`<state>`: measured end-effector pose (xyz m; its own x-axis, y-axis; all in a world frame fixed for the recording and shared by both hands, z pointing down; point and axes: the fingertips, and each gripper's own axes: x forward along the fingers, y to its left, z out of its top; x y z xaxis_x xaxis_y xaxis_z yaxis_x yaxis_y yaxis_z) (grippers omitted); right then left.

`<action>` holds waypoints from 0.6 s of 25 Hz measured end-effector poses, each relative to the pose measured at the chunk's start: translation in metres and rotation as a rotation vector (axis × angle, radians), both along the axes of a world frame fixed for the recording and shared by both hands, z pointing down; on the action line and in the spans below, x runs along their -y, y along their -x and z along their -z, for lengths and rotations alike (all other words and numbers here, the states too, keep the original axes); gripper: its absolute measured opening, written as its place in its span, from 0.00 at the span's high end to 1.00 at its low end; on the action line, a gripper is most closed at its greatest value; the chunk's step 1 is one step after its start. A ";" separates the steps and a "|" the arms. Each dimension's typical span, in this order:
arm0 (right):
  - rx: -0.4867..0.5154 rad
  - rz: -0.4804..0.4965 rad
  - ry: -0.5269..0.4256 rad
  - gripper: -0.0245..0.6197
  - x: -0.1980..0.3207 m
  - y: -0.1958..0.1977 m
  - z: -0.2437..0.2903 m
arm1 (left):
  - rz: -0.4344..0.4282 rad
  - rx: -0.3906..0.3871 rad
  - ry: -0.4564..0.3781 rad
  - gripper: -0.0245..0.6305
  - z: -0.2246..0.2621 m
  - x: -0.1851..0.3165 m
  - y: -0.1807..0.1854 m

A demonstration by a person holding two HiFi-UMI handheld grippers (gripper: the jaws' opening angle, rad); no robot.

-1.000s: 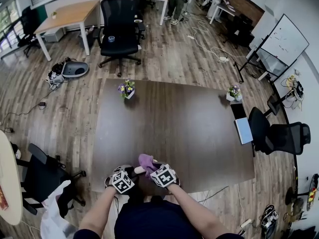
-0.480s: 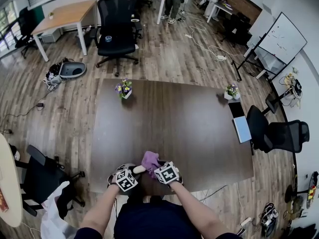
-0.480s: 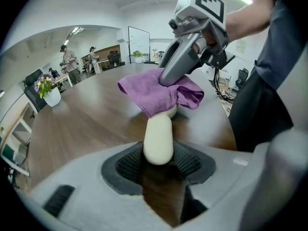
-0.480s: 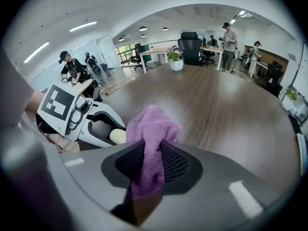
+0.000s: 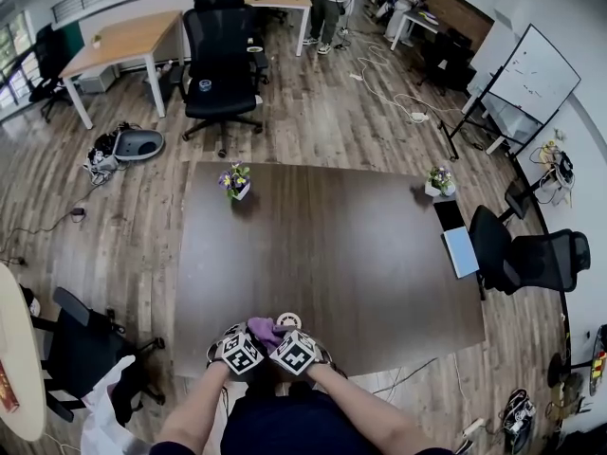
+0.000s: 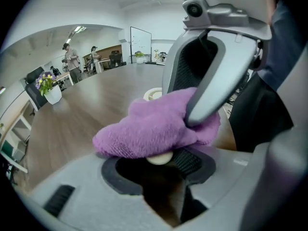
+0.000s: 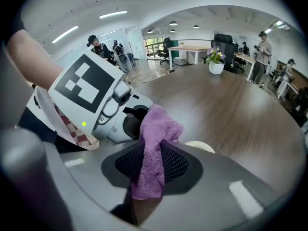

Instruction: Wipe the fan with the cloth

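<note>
While the right hand-held gripper (image 7: 151,165) pinches a purple cloth (image 7: 156,129) between its nearly closed jaws, the left hand-held gripper (image 6: 161,163), whose jaws have just been closing, clamps the cream handle of a small fan (image 5: 287,321). Both sit at the counter's (image 5: 332,235) near edge (right by the person's body). The cloth drapes over the fan, touching it just ahead of the left jaws. Likely risks: a hard wipe could twist the fan out of that narrow grip, or knock it off the edge.

Two flower pots (image 5: 235,182) stand on the table (image 5: 341,254).
</note>
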<state>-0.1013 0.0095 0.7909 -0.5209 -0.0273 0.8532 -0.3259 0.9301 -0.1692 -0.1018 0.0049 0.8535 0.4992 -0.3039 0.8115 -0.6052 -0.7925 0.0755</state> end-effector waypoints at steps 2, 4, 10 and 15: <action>0.001 0.029 -0.010 0.79 -0.004 0.007 -0.004 | 0.005 0.001 0.002 0.67 0.000 -0.002 0.001; -0.005 0.037 -0.015 0.79 -0.001 0.008 -0.007 | 0.009 0.003 0.001 0.67 0.000 0.000 0.002; 0.005 -0.024 -0.013 0.79 0.014 -0.002 -0.003 | 0.013 -0.001 -0.005 0.67 -0.001 0.000 0.001; 0.035 -0.140 -0.026 0.79 0.042 -0.022 0.003 | 0.017 -0.001 -0.003 0.67 0.000 0.001 -0.003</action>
<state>-0.0788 -0.0330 0.7877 -0.5395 -0.1241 0.8328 -0.4475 0.8801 -0.1587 -0.0985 0.0035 0.8531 0.4944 -0.3146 0.8103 -0.6187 -0.7821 0.0739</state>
